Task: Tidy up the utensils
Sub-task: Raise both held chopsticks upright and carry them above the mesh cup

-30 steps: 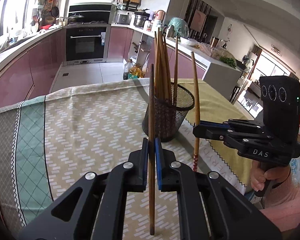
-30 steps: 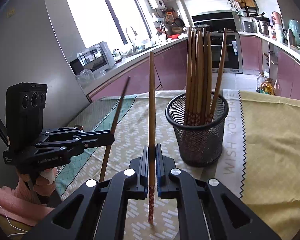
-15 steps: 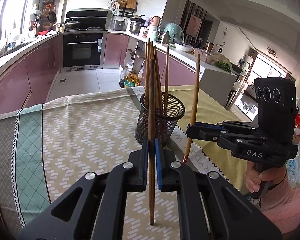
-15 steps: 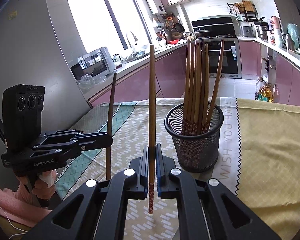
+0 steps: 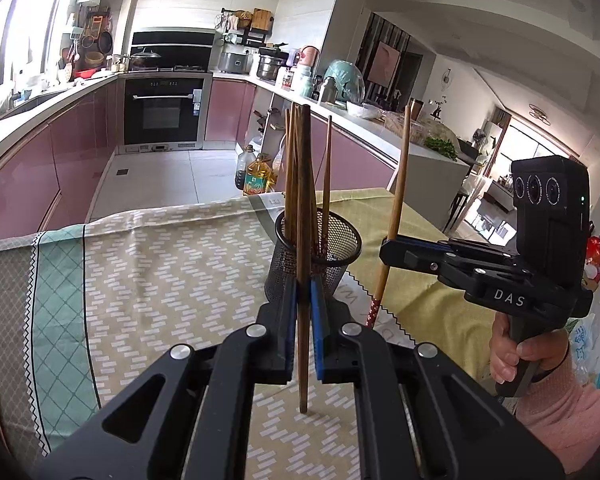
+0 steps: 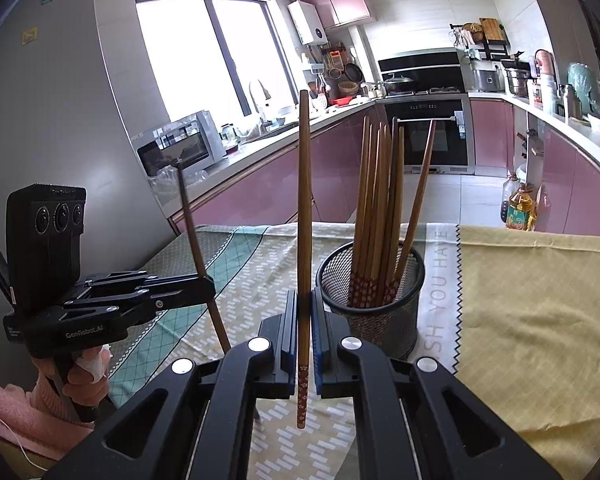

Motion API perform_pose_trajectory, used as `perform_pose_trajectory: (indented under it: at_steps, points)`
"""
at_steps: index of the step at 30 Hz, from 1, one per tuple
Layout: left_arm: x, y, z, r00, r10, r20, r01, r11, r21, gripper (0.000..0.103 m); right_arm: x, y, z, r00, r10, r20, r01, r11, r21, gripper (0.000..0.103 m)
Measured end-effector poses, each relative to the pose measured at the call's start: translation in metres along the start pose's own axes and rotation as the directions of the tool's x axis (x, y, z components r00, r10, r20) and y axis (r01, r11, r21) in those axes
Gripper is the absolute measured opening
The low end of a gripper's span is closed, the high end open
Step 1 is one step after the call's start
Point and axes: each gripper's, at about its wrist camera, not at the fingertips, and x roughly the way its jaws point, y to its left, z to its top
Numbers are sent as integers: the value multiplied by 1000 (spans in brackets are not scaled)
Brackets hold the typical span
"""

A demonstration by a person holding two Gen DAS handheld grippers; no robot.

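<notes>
In the left wrist view my left gripper (image 5: 303, 294) is shut on a dark brown chopstick (image 5: 305, 184) that stands upright, its lower end just above the tablecloth. Right behind it is a black mesh holder (image 5: 328, 264) with several chopsticks in it. To the right, my right gripper (image 5: 389, 245) grips a lighter chopstick (image 5: 399, 196), red patterned end down. In the right wrist view the right gripper (image 6: 303, 304) is shut on that chopstick (image 6: 304, 200). The holder (image 6: 384, 320) is just to its right, and the left gripper (image 6: 209, 291) with its dark chopstick (image 6: 192, 236) is at the left.
A patterned tablecloth (image 5: 160, 280) covers the table, with a yellow cloth (image 6: 532, 300) on the right part. Oil bottles (image 5: 258, 178) stand on the floor beyond the far table edge. Pink kitchen cabinets (image 6: 260, 196) and an oven are behind. A hand holds each gripper handle.
The right gripper has risen slightly with its chopstick. In the right wrist view, the left gripper's chopstick has swung from leaning right to leaning left. Both grips are unchanged.
</notes>
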Motion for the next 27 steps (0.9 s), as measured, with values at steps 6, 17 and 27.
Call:
perform_pose_trajectory:
  at_steps: [6, 17, 27]
  points:
    - [-6, -2, 9, 999, -13, 29, 13, 1000, -2, 7, -5, -1, 9, 1000, -13, 26, 13, 1000, -9, 6]
    - [-8, -8, 28, 997, -28, 65, 27, 999, 16, 7, -10, -2, 24, 997, -26, 68, 28, 999, -26, 6]
    - [-13, -9, 47, 994, -34, 102, 32, 999, 20, 7, -12, -5, 41, 994, -33, 104, 37, 999, -39, 6]
